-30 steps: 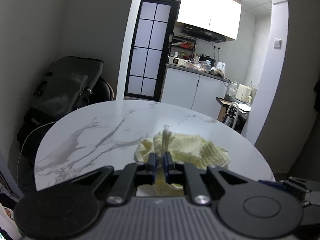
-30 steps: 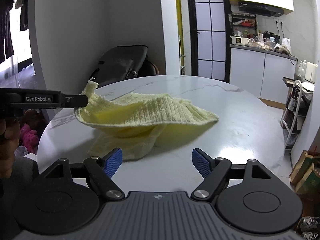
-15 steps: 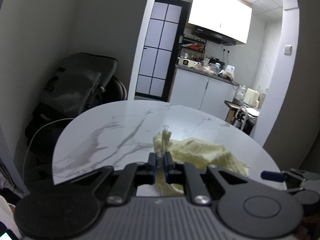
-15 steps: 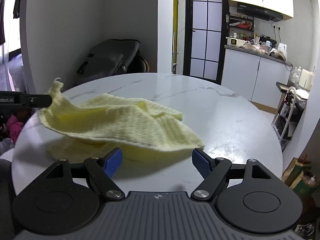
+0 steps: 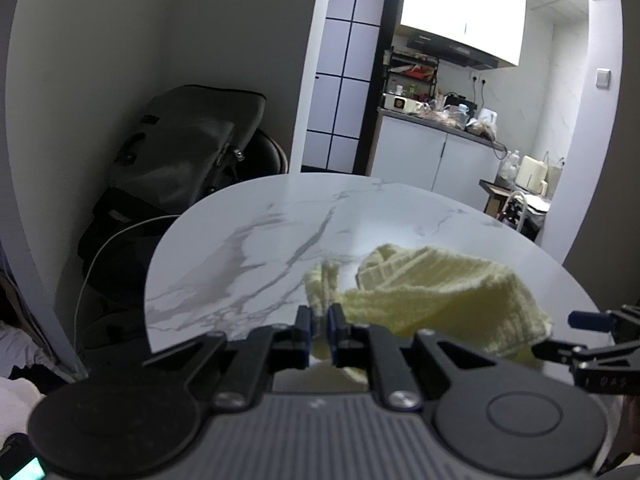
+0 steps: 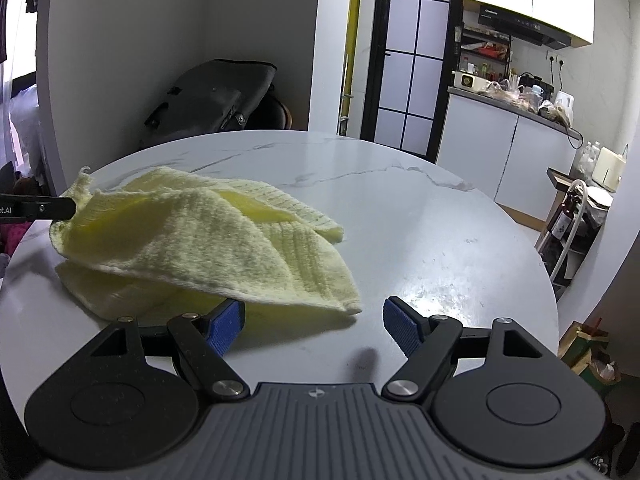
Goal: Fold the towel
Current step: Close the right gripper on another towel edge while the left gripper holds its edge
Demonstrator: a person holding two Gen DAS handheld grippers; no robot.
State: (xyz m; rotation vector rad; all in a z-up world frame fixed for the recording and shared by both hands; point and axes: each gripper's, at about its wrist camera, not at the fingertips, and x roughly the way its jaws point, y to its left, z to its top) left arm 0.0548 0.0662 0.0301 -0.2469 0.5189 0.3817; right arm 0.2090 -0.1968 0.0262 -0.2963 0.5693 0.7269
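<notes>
Two tongs work one towel (image 6: 208, 240): the right tongs (image 6: 314, 318) stand wide apart at the surface's (image 6: 440, 248) near edge, gripping nothing. The left tongs (image 5: 319, 322) are clamped on a towel corner, lifting it above the near-left edge; the rest lies rumpled behind.

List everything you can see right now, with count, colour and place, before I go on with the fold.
towel: one, pale yellow, on the near left part of the table, one corner lifted.
table: one, round, white marble with grey veins, centre.
bag: one, dark grey, against the wall behind the table.
door: one, black frame with frosted panes, back wall.
kitchen cabinets: white, back right, cluttered counter on top.
left gripper: one, black with blue pads, shut on the towel corner.
right gripper: one, black with blue pads, open, low at the towel's near edge.
</notes>
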